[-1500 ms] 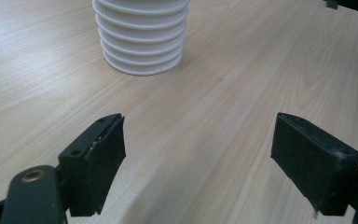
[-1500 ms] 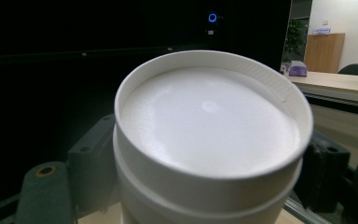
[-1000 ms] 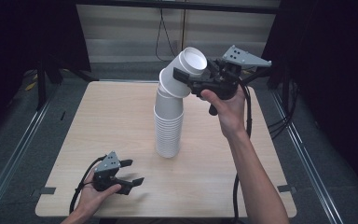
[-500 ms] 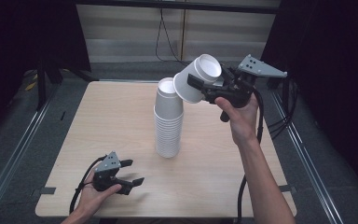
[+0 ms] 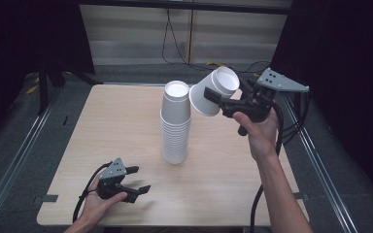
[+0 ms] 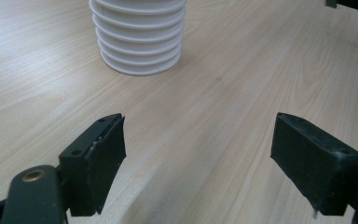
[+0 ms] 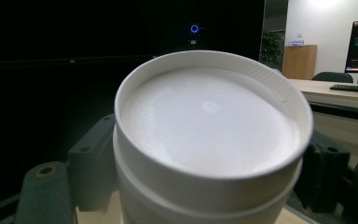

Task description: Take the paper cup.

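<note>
One paper cup (image 5: 214, 91) tilted, clamped in right gripper (image 5: 223, 103), upper right of frame | just beside cup stack (image 5: 175, 124) at centre | left gripper (image 5: 138, 180) gaping, empty, lower left

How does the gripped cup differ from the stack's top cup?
The gripped cup hangs in the air, clamped in the right hand-held gripper; the top cup rests nested on the stack, untouched. The gripped cup tilts sideways; the top cup stands straight, base up. Both are plain white.
</note>
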A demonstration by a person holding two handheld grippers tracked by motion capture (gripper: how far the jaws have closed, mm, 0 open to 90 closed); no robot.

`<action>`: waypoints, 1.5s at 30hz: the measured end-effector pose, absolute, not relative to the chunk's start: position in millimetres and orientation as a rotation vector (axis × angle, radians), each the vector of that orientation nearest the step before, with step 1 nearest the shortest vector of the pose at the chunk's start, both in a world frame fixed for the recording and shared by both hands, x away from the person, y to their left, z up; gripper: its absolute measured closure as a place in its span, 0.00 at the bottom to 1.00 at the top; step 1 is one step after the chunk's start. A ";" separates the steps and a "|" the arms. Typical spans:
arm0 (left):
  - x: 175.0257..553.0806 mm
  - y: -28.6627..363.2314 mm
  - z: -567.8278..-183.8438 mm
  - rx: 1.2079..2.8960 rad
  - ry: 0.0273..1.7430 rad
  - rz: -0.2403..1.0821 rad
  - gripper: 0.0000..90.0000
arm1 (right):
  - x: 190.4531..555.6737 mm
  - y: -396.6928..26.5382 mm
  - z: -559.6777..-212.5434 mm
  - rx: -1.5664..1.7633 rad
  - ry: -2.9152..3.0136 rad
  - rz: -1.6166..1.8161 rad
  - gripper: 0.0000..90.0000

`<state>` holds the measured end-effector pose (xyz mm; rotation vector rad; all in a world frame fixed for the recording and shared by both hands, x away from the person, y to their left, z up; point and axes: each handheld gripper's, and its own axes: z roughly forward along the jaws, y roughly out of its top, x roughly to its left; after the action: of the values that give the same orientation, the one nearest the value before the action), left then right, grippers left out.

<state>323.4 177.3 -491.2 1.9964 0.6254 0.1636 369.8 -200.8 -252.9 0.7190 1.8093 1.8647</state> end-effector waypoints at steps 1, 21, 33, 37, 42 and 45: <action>323.4 177.3 -491.2 1.996 0.625 0.163 0.19 | 368.2 -201.5 -254.4 0.722 1.811 1.868 0.24; 318.8 169.3 -491.8 1.969 0.555 0.134 0.18 | 348.0 -198.4 -310.5 0.759 1.937 1.842 0.24; 318.4 167.2 -484.7 1.825 0.579 0.104 0.19 | 345.8 -191.1 -341.8 0.776 2.034 1.838 0.24; 322.1 159.9 -482.3 1.828 0.575 0.084 0.19 | 343.0 -186.1 -352.6 0.772 2.084 1.811 0.24; 325.4 153.9 -477.6 1.829 0.556 0.075 0.20 | 341.5 -184.1 -359.5 0.784 2.090 1.824 0.24; 326.4 148.9 -473.4 1.843 0.525 0.088 0.20 | 341.1 -184.0 -364.1 0.794 2.101 1.817 0.24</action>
<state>326.4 148.9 -473.4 1.8434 0.5247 0.0876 341.1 -184.0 -364.1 0.7942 2.1006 1.8170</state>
